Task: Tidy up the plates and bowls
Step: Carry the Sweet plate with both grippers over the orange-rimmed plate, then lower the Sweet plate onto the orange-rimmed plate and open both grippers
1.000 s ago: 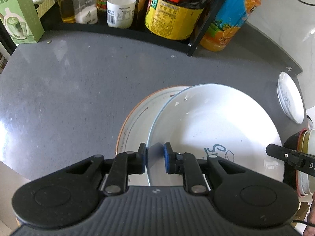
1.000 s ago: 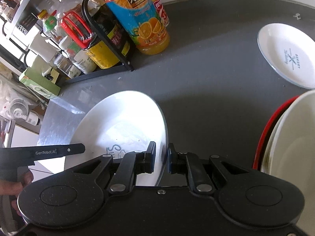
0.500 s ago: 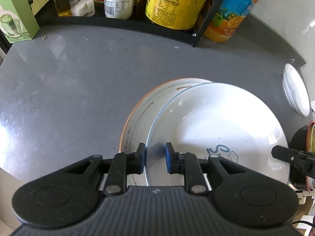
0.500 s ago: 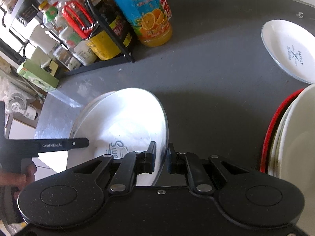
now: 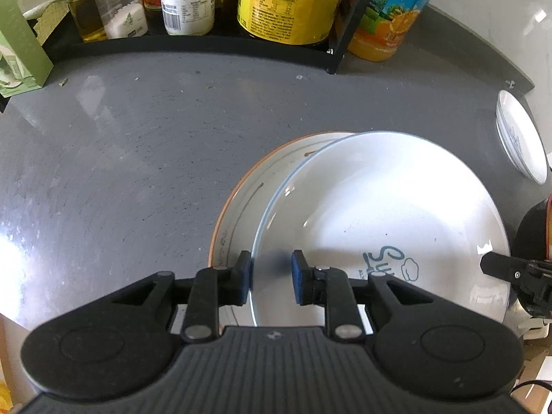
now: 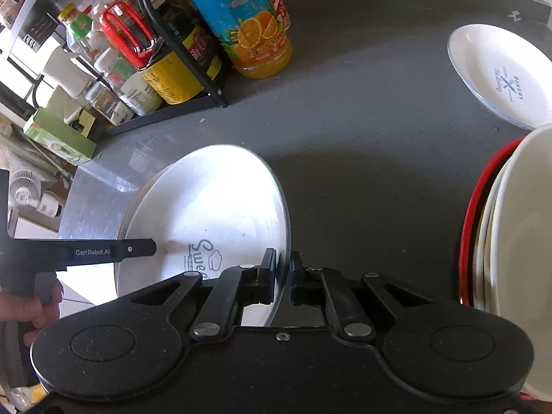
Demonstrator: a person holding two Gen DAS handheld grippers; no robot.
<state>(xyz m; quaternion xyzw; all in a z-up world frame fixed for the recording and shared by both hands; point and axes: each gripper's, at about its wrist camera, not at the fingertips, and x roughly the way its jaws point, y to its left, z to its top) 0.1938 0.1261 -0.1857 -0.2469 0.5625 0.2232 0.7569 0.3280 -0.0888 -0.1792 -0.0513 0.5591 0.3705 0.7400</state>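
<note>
1. Three round white ceramic plates are showing: a blue-lettered plate (image 5: 379,214), an orange-rimmed plate (image 5: 241,214) under it, and a small plate (image 6: 500,72) lying apart.
2. One stack of white bowls (image 6: 510,241) is sitting in a red-rimmed one.
3. One orange juice bottle (image 6: 252,24) is standing.

You've got a dark grey speckled countertop (image 5: 145,158) with bright glare on its left side, and a black condiment rack (image 6: 179,69) at the back.
</note>
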